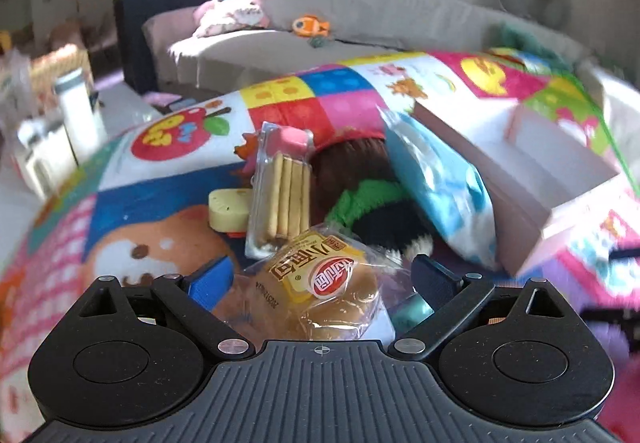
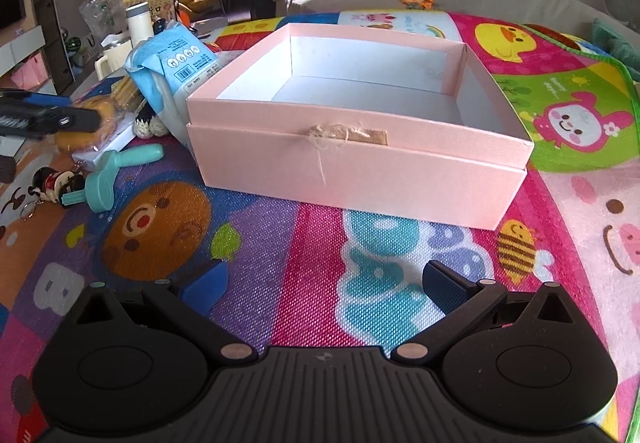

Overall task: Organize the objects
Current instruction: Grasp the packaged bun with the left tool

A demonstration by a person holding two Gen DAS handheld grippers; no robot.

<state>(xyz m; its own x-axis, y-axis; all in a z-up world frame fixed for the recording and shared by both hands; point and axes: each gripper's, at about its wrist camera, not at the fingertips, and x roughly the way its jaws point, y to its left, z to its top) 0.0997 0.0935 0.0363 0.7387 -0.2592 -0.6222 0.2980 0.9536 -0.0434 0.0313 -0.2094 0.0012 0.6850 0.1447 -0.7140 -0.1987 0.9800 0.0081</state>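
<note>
Left gripper (image 1: 322,279) is sitting released around a bread packet (image 1: 324,283) showing red Chinese lettering. Right gripper (image 2: 324,287) is hovering released facing the pink box (image 2: 356,147)

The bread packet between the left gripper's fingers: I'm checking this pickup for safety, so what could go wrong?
The left gripper is open around the bread packet, whose slick, crinkly wrapper could slip or the soft bun get squashed. The biscuit pack leans close behind and may topple. The pink box lies some way off, so the packet could drop in transit.
</note>
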